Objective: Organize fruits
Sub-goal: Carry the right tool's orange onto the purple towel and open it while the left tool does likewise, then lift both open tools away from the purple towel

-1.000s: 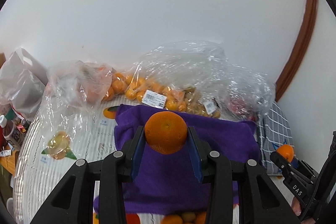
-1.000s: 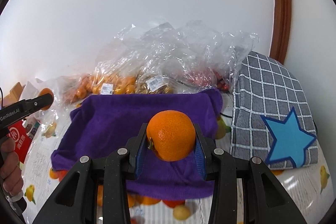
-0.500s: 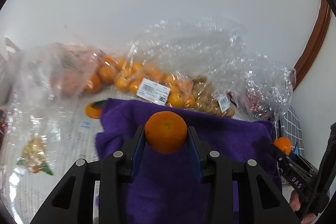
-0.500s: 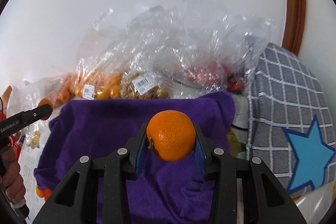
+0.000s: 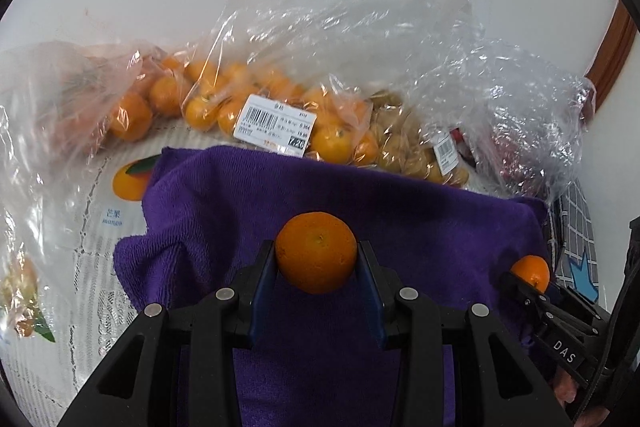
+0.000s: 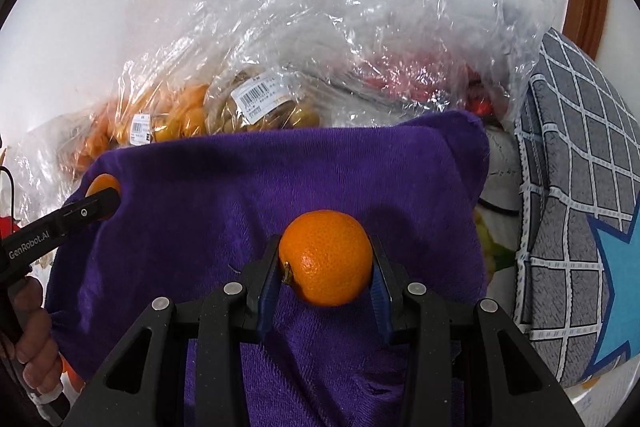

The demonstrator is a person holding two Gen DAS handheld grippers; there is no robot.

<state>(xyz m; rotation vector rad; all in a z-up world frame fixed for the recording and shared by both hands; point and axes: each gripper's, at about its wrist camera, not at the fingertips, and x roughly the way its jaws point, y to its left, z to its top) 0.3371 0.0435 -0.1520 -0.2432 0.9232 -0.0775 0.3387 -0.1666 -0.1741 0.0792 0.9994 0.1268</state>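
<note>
Both grippers carry fruit: left gripper [image 5: 316, 259] is clamped on an orange [image 5: 316, 258], right gripper [image 6: 325, 264] on a second orange [image 6: 326, 263], both poised over the purple towel [image 5: 400, 211]. Bagged fruit [image 5: 256, 107] sits at the far side. Looks like the placing step; next, lower and release gently so neither rolls.

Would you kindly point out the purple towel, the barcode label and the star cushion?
purple towel [image 5: 360, 203]: left wrist view, bare middle.
barcode label [image 5: 275, 126]: left wrist view, centre of the sticker.
star cushion [image 6: 568, 163]: right wrist view, grey checked part.
</note>
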